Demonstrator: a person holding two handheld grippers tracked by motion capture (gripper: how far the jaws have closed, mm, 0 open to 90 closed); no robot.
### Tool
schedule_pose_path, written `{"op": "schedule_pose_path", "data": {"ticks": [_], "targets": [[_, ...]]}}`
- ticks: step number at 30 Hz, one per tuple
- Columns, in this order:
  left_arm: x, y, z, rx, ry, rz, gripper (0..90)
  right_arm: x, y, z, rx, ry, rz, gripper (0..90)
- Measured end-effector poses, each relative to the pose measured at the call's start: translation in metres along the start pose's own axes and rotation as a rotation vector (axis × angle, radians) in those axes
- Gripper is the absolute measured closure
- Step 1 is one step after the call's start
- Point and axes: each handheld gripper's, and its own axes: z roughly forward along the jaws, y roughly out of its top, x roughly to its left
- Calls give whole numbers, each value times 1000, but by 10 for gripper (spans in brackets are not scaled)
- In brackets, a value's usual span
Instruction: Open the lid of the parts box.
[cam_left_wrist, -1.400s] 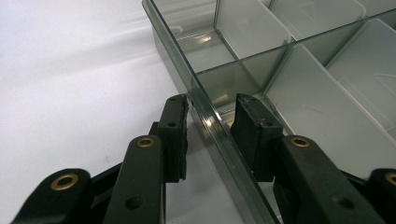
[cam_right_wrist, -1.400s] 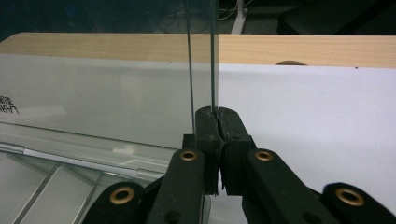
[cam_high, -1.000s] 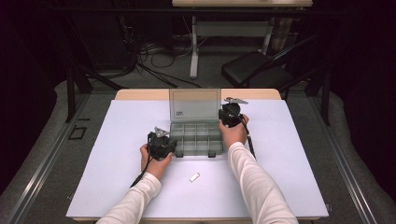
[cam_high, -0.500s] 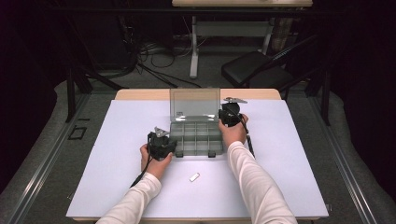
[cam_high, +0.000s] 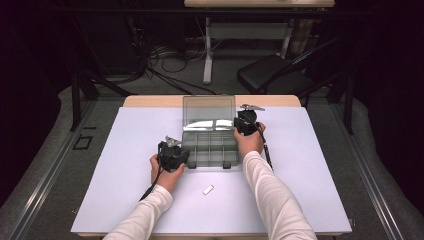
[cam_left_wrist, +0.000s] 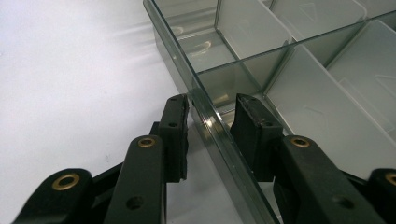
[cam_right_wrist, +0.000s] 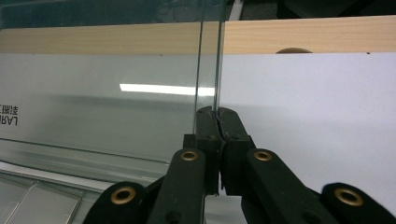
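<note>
A clear plastic compartment box (cam_high: 212, 165) lies mid-table with its lid (cam_high: 209, 112) standing upright at the back. My left gripper (cam_high: 184, 160) is at the box's front left corner. In the left gripper view its jaws straddle the box's side wall (cam_left_wrist: 198, 100). The outer pad (cam_left_wrist: 180, 126) lies against the wall, and the inner pad (cam_left_wrist: 252, 128) stands a little off it inside a compartment. My right gripper (cam_high: 239, 123) is at the lid's right edge. In the right gripper view it (cam_right_wrist: 217, 116) is shut on the thin edge of the lid (cam_right_wrist: 208, 70).
A small white piece (cam_high: 208, 189) lies on the white mat (cam_high: 310, 170) in front of the box, between the person's forearms. The wooden table edge (cam_right_wrist: 303, 35) runs behind the lid. A black chair (cam_high: 270, 75) and cables are on the floor beyond the table.
</note>
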Motion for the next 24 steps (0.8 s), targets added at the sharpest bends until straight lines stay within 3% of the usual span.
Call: {"op": "schedule_pose_path", "data": {"ticks": [24], "targets": [[0,0,0,0,-3,-2,651,-2,-6,9,42,-10,13,887]]}}
